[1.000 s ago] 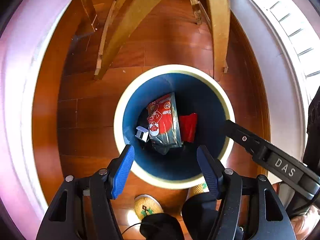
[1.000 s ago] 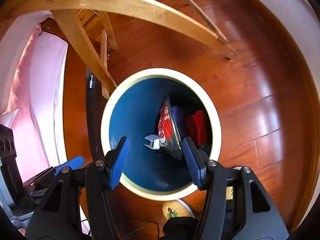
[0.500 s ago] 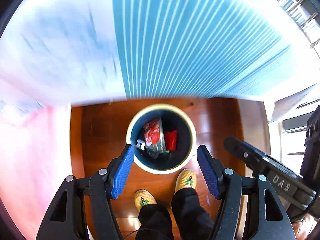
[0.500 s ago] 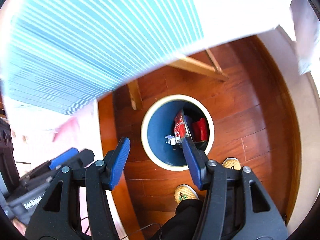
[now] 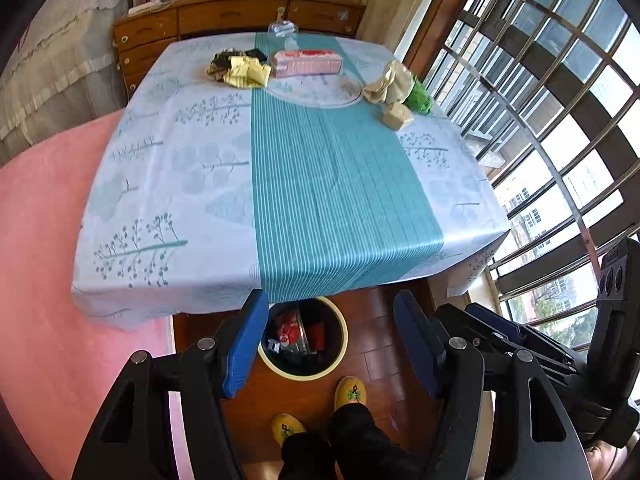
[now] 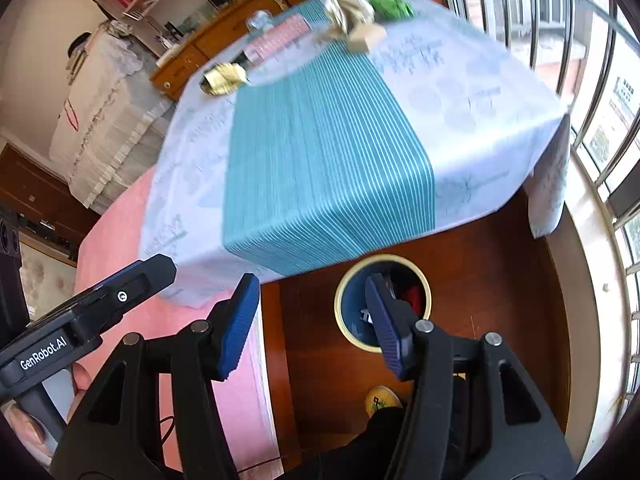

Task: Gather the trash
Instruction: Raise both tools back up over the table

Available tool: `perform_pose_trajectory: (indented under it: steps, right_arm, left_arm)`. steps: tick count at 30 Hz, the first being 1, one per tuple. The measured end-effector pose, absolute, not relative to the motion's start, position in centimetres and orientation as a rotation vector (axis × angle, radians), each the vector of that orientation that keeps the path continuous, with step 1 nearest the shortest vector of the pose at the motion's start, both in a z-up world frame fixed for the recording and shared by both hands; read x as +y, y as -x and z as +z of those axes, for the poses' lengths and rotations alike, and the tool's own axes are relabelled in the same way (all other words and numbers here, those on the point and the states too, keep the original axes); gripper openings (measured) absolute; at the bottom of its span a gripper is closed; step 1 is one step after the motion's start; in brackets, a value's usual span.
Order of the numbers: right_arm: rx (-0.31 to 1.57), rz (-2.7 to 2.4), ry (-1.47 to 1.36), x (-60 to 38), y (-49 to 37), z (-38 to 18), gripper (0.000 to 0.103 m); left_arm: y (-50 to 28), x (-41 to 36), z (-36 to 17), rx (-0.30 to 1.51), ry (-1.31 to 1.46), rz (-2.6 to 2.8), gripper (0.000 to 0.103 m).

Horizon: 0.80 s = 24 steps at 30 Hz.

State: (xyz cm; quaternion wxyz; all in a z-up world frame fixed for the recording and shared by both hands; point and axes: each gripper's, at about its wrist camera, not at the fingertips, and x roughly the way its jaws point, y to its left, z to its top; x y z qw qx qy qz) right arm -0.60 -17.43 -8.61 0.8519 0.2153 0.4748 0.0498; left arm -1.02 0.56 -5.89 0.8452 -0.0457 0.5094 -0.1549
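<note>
wood floor [image 5: 384,356] runs under a table [image 5: 168,184] draped in a pale cloth with a teal striped band down its middle; a pink rug [image 5: 44,280] lies to the left and barred windows [image 5: 560,112] fill the right.

left gripper [image 5: 332,340] hangs above the near table edge, its 2 blue pads [image 5: 244,344] set wide with nothing between them. right gripper [image 6: 310,324] is beside it on the right, also spread wide and empty; from its own view one finger [image 6: 386,324] overlaps the bin behind it. each gripper's black body shows at the edge of the other's view.

below and between the left pads sits the bin [image 5: 342,344], a round can with a cream rim and dark blue inside, standing on the floor just at the near edge of the table. inside it lie a red-and-white wrapper [image 5: 290,330], a red piece [image 5: 316,332] and a small white bit [image 5: 273,345]. just nearer than the bin are the person's 2 yellow slippers [image 5: 350,390] and dark trouser legs [image 5: 360,440].

farther out, trash lies on the tabletop: a yellow-and-brown crumpled heap [image 5: 238,69] at the far left, a pink box [image 5: 306,63] beside it, and at the far right a beige paper wad [image 5: 390,84] with a small tan box [image 5: 397,116] just in front and green crumpled stuff [image 5: 418,98] touching its right side. a clear bottle [image 5: 283,32] stands at the far edge.

beyond the table is a wooden dresser [image 5: 224,12].
</note>
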Motion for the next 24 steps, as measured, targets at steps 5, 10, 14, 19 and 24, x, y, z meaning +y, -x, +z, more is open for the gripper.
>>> perform_pose_trajectory:
  steps: [5,10,14,19,24]
  right_arm:
    - [0.897,0.103,-0.41,-17.0,0.5,-3.1,0.052]
    - [0.824,0.068,-0.403,-18.2,-0.4,0.8,0.052]
    - [0.783,0.046,-0.412,-20.0,-1.8,2.9,0.052]
    - [0.761,0.028,-0.426,-23.3,-6.0,3.3,0.052]
    - [0.765,0.015,-0.449,-28.5,-12.9,2.0,0.052]
  left_arm:
    - [0.2,0.8,0.1,0.985,0.085,-0.347,0.066]
    - [-0.9,0.1,3.8,0.928,0.076,-0.359,0.066]
    - [-2.8,-0.9,5.4,0.909,0.068,-0.367,0.066]
    - [-6.9,-3.6,5.1,0.923,0.065,-0.378,0.066]
    - [-13.7,-7.9,3.8,0.943,0.039,-0.364,0.066]
